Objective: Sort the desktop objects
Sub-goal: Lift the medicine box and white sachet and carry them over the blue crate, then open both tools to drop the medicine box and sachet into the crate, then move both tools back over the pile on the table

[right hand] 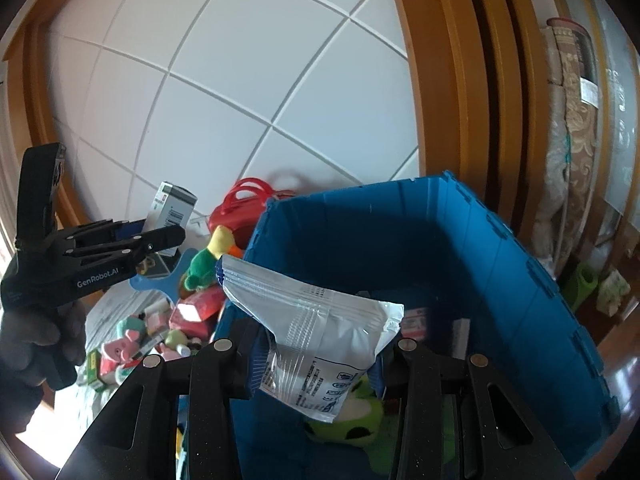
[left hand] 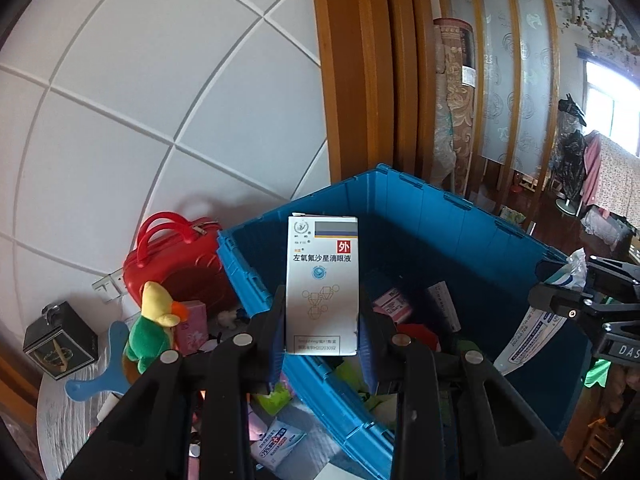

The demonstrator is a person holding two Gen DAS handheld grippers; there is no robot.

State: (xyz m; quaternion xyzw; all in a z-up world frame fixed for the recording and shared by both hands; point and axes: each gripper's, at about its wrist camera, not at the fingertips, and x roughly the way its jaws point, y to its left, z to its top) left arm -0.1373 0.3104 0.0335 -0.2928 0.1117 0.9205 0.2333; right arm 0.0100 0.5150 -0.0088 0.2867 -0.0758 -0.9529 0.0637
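Observation:
My left gripper (left hand: 322,320) is shut on a white eye-drop box (left hand: 322,280) and holds it upright over the near wall of the blue crate (left hand: 420,208). My right gripper (right hand: 316,344) is shut on a clear-and-white zip pouch (right hand: 320,336) above the crate (right hand: 400,232). The right gripper with its pouch also shows at the right edge of the left wrist view (left hand: 568,300). The left gripper with its box shows at the left of the right wrist view (right hand: 160,232). Small boxes and a green plush (right hand: 352,424) lie inside the crate.
A red handbag (left hand: 176,256), a green-and-yellow plush bird (left hand: 154,328), a blue plastic piece (left hand: 104,372), a black cube (left hand: 60,340) and several small packets lie on the round table (left hand: 56,420) left of the crate. A tiled wall stands behind.

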